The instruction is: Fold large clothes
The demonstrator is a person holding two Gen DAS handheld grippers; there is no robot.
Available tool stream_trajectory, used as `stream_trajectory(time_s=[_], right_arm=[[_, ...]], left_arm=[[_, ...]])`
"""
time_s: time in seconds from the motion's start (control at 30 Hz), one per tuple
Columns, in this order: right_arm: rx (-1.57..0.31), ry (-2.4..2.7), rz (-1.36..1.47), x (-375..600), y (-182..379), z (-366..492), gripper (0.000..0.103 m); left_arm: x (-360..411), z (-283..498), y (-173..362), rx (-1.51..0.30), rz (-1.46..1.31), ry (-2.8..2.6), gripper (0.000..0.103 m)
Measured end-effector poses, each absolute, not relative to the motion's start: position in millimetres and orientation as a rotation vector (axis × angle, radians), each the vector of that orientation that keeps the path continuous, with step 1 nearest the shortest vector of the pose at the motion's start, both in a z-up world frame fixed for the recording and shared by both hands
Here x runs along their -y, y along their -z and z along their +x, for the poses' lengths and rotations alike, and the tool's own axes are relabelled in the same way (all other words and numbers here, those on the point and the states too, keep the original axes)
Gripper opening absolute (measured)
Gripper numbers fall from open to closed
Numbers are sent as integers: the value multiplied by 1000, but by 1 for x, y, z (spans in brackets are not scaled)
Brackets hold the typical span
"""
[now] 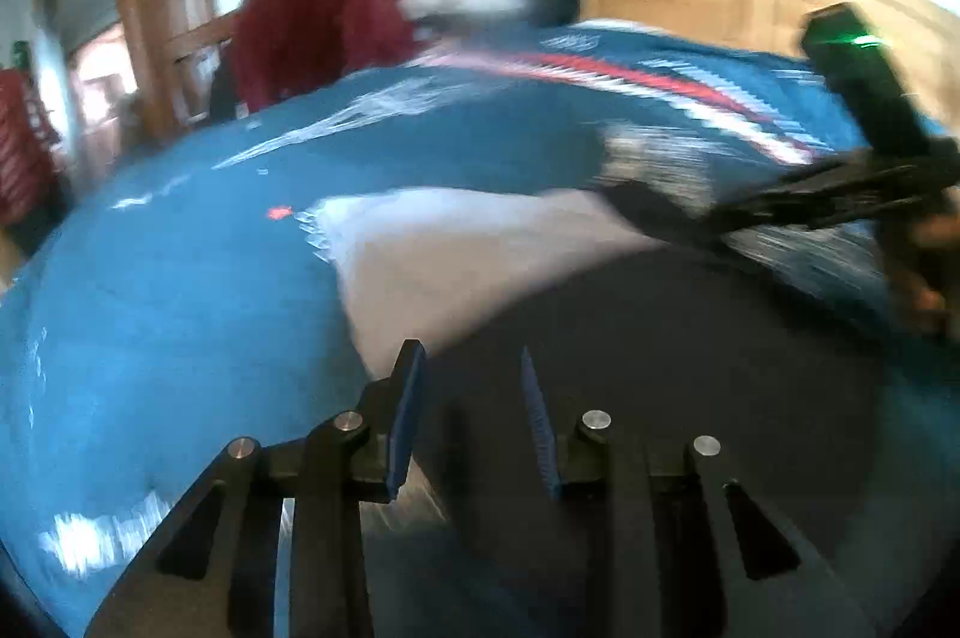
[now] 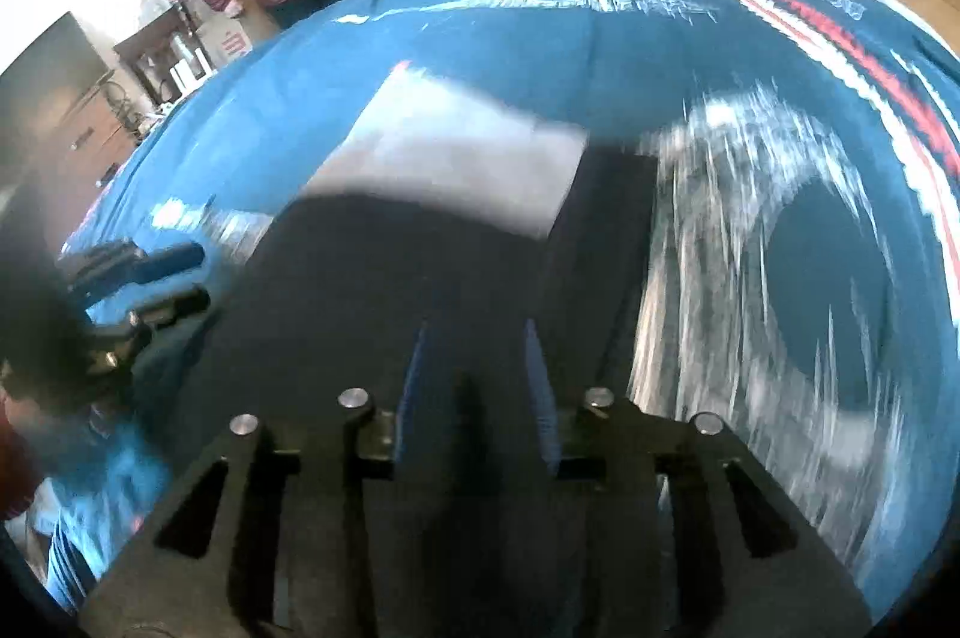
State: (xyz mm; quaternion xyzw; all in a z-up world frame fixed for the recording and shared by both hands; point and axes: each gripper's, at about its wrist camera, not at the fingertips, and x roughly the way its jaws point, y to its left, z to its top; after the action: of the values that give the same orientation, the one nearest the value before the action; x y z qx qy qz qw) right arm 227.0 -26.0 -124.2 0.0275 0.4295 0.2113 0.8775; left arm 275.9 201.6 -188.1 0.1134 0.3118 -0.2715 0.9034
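Garment: a dark, near-black cloth (image 1: pixel 690 368) with a pale grey panel (image 1: pixel 468 248) is seen lying on the blue patterned cover (image 1: pixel 180 278) of the work surface, near its front edge. Both views are motion-blurred. L gripper (image 1: pixel 474 416) and R gripper (image 2: pixel 474 374) are each held low over the dark cloth, jaws parted w/ a narrow gap; whether cloth is pinched cannot be told. Progress is judged approx. mid-fold: one layer appears doubled over, but final folds and smoothing are left. Red clothing (image 1: pixel 318 32) is heaped at the far edge.
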Motion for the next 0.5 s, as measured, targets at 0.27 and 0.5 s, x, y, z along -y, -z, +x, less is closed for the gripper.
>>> stream_trajectory(time_s=[0.27,0.5], right_arm=[[-987,-398,75,19,150,190,37],[-862,-229,29,29,102,100,95]], left_arm=[[-200,229,208,-743,252,457,42],[-218,181,177,-770,85,238,64]])
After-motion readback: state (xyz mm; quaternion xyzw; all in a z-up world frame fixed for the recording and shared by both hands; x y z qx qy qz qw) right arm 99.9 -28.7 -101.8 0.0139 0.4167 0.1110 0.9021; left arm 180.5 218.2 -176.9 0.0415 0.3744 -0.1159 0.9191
